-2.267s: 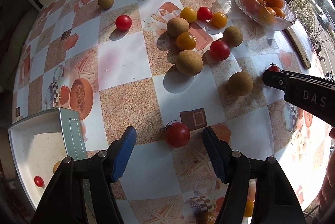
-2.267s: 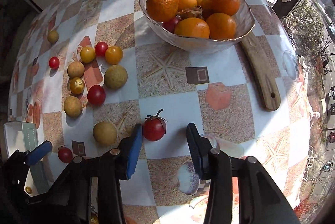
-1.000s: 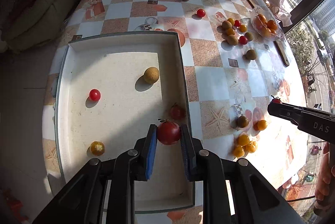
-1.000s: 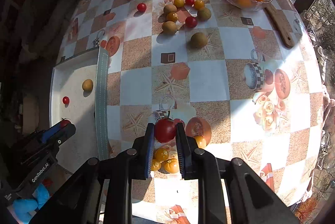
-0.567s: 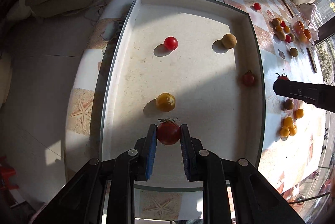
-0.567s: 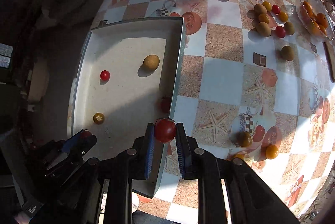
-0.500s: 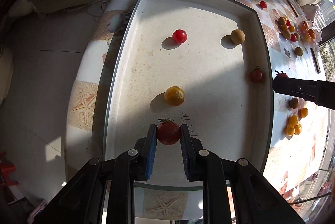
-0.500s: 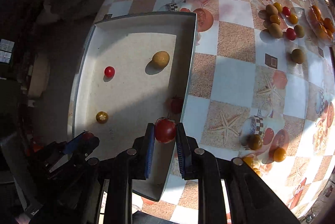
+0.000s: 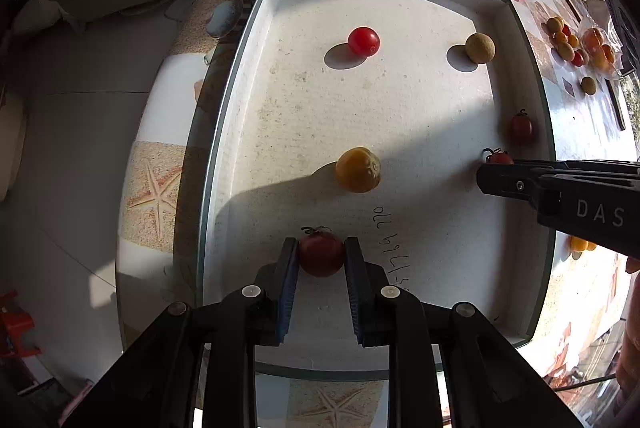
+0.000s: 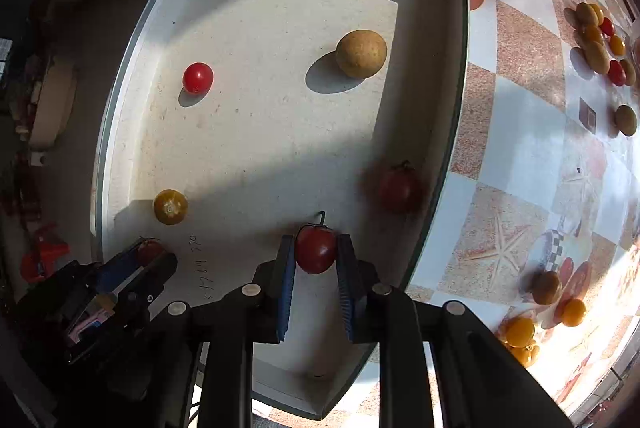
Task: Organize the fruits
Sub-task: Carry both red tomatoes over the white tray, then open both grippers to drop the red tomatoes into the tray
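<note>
Pinching a stemmed red tomato (image 9: pixel 321 254), the left claw (image 9: pixel 321 256) is held above the near part of the white tray (image 9: pixel 256 40). A second red tomato (image 10: pixel 315 249) is pinched by the right claw (image 10: pixel 315 254) above the tray's near right side on the checkered counter (image 10: pixel 520 156).

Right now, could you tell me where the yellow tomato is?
The yellow tomato lies loose in the white tray, mid-floor in the left wrist view, just ahead of the left gripper.
</note>
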A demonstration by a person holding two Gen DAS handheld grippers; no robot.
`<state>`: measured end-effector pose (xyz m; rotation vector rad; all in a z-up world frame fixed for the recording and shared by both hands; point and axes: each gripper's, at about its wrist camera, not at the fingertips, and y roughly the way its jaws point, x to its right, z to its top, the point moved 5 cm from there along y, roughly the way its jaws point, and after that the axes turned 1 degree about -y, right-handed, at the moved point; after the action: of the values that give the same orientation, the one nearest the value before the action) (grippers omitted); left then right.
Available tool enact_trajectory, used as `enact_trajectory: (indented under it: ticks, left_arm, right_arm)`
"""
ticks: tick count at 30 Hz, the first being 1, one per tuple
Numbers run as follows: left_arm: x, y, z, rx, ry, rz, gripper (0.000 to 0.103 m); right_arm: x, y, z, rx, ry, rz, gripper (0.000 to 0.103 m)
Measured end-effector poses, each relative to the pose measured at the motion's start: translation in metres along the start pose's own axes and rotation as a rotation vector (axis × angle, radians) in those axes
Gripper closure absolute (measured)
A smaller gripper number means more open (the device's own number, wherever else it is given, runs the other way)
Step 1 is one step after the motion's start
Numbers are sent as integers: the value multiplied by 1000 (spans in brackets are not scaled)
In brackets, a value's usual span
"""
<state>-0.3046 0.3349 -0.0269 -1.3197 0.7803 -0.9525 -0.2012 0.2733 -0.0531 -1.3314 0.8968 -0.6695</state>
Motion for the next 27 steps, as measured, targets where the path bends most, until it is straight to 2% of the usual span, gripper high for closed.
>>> enact_trajectory:
  ticks: [1,2,4,8,10,12,15,22,24,27]
  left_arm:
    - [1,0,-1,-1,8,-4,72]
    - [4,1,-2,-3,16,4,50]
    - [4,-1,-2,21,20,47,23]
    - [12,-2,-2,20,32,48,23]
    - [13,-2,-3,16,34,51,23]
    - [13,-3,-5,13,31,49,23]
    - [13,-4,1,14,31,52,23]
    - [26,-12,7,21,63,70,23]
    - [32,-14,10,27,77,72,23]
    - [44,-18,16,37,102,74,23]
  right_arm:
    - [-2,0,1,4,-9,-6,79]
    - [-5,0,1,3,-21,-11,79]
    - [-8,1,2,4,-34,-15,79]
    - [-7,-1,-3,-2,-31,0,76]
    - [-6,-3,0,-4,-32,-1,61]
    - [-4,-12,3,14,-31,8,36]
    - [-7,-30,6,54,-39,25,21]
    - [-3,-66,8,139,-47,4,19]
    - [2,-75,7,167,-39,-6,15]
    - [17,-88,13,191,-16,-5,14]
